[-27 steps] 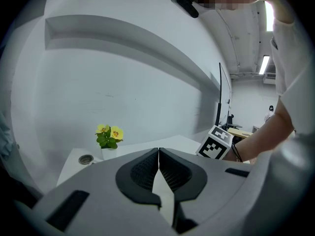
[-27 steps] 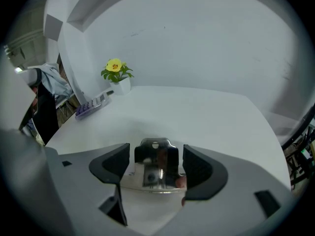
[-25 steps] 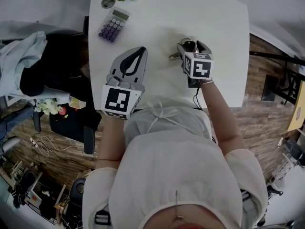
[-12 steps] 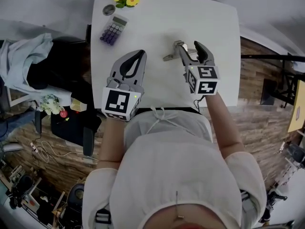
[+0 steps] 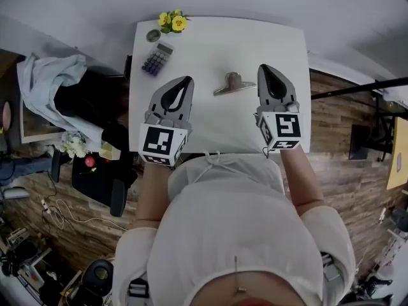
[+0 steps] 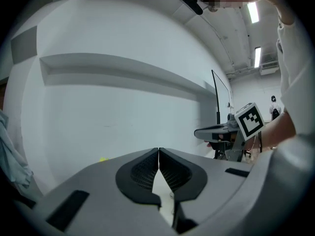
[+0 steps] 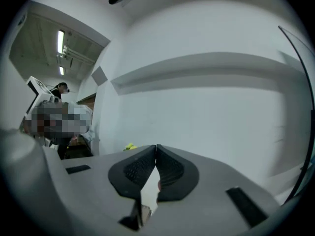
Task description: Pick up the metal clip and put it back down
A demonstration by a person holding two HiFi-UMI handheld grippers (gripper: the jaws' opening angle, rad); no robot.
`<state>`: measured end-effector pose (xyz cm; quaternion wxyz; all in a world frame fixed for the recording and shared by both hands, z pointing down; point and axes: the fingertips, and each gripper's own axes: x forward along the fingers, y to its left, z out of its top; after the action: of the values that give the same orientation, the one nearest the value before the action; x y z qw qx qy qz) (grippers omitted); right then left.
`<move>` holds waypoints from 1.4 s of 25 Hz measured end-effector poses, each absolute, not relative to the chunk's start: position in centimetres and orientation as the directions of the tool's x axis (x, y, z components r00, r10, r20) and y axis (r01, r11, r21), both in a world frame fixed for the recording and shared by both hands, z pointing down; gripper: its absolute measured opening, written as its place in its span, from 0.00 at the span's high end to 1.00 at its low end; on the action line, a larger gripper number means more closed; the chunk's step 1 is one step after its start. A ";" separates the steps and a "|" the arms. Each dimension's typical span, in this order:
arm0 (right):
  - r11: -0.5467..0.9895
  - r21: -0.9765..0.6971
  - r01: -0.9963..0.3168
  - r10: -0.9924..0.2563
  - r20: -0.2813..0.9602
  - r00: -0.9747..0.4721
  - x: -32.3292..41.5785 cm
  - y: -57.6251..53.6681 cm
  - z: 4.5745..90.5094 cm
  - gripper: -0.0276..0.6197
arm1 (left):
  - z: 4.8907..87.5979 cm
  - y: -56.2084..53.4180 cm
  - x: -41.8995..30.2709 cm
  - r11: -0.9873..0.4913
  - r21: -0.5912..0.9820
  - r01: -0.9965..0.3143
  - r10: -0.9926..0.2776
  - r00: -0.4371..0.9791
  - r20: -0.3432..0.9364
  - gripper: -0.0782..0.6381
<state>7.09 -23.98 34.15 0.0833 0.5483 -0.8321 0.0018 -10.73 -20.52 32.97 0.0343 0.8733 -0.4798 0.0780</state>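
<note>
Seemingly finished: metal clip (image 5: 234, 83) lying on bench (image 5: 210, 37); flanking it, left claw (image 5: 187, 79) shut empty, right claw (image 5: 268, 67) just closed empty; only retreat left.

Office-like workroom: white desk (image 5: 217, 43), calculator (image 5: 156, 58), ceiling strip lights (image 6: 253, 12).

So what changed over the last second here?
The right hand-held gripper drew back from the metal clip, and its jaws have just been closing on nothing; the clip lies free on the table. The left hand-held gripper stayed shut; calculator unmoved.
</note>
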 end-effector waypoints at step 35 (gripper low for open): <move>0.404 0.113 -0.908 -0.911 -0.042 -0.411 9.6 -20.0 28.3 0.96 | 28.4 -19.7 -9.1 -0.538 -0.079 -0.839 -0.842 0.531 0.093 0.86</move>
<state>9.65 -19.97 28.26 0.0132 0.5425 -0.8379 -0.0591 -9.11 -19.69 28.36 -0.0125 0.8748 -0.4806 0.0598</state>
